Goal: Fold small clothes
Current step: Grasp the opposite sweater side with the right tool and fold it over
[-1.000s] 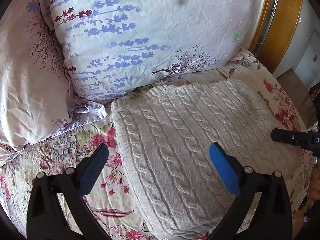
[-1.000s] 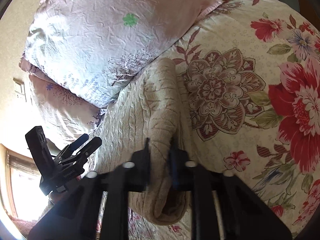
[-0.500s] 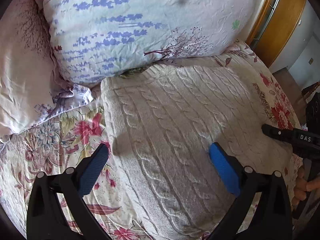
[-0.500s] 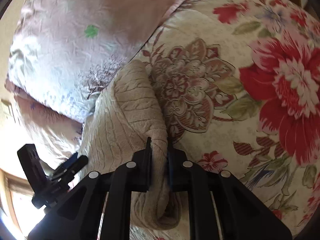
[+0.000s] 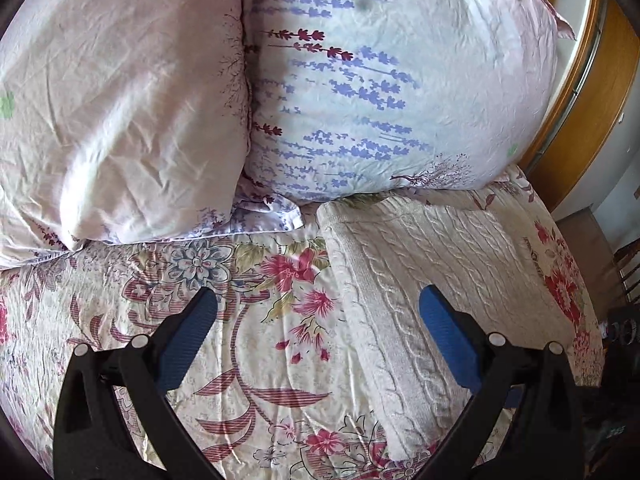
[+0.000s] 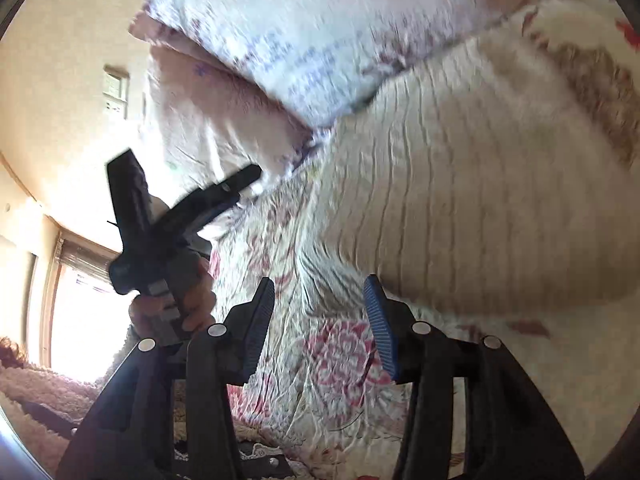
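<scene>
Cable-knit sweater (image 5: 452, 280): folded on the bed (image 5: 200, 292) beside the pillows (image 5: 380, 92) | left gripper (image 5: 316, 336) and right gripper (image 6: 320, 320): we hold both spread, empty | handling: soft, limp, light, we judge; pinch a folded edge.

cream cable-knit sweater (image 5: 432, 280), floral bedspread (image 5: 224, 320)

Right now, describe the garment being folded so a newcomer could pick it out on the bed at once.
Start at the two pillows, a plain pink pillow and a lavender-print pillow, at the head of the floral bedsheet. Just below the lavender-print one lies the sweater, folded into a rectangle. It is the only cream, cable-knit, unprinted piece; everything around it is smooth printed fabric.
</scene>
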Motion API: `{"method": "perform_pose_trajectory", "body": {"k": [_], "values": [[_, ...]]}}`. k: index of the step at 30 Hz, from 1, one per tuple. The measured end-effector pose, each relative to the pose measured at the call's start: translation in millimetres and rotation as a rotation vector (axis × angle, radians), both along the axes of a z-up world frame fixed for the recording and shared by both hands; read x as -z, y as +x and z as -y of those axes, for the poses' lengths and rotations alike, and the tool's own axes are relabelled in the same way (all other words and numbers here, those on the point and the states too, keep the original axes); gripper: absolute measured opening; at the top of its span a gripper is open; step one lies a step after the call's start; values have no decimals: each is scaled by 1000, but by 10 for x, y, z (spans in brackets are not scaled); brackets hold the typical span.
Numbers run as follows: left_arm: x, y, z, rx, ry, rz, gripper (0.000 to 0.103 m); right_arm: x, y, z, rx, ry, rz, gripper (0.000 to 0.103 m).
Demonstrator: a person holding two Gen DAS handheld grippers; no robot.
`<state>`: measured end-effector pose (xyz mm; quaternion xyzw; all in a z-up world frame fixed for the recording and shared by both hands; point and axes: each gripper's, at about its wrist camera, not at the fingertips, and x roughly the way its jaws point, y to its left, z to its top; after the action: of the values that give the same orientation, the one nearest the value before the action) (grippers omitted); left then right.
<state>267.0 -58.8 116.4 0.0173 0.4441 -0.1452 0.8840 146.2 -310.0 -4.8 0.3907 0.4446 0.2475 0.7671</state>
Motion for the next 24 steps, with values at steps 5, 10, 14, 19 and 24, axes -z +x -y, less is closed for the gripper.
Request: {"method": "perform_pose_trajectory", "body": {"k": [5, 10, 14, 19, 24], "values": [[64, -78, -80, -7, 9, -11, 101, 299, 100, -82, 27, 72, -108, 49], [129, -76, -142, -25, -11, -42, 101, 421, 162, -74, 77, 105, -111, 38], [115, -78, -176, -33, -17, -40, 101, 149, 107, -123, 88, 28, 48, 10], [119, -48, -244, -53, -44, -51, 101, -24, 121, -324, 4, -65, 165, 9], [124, -47, -268, -44, -60, -50, 101, -25, 167, -731, -183, -255, 199, 9]]}}
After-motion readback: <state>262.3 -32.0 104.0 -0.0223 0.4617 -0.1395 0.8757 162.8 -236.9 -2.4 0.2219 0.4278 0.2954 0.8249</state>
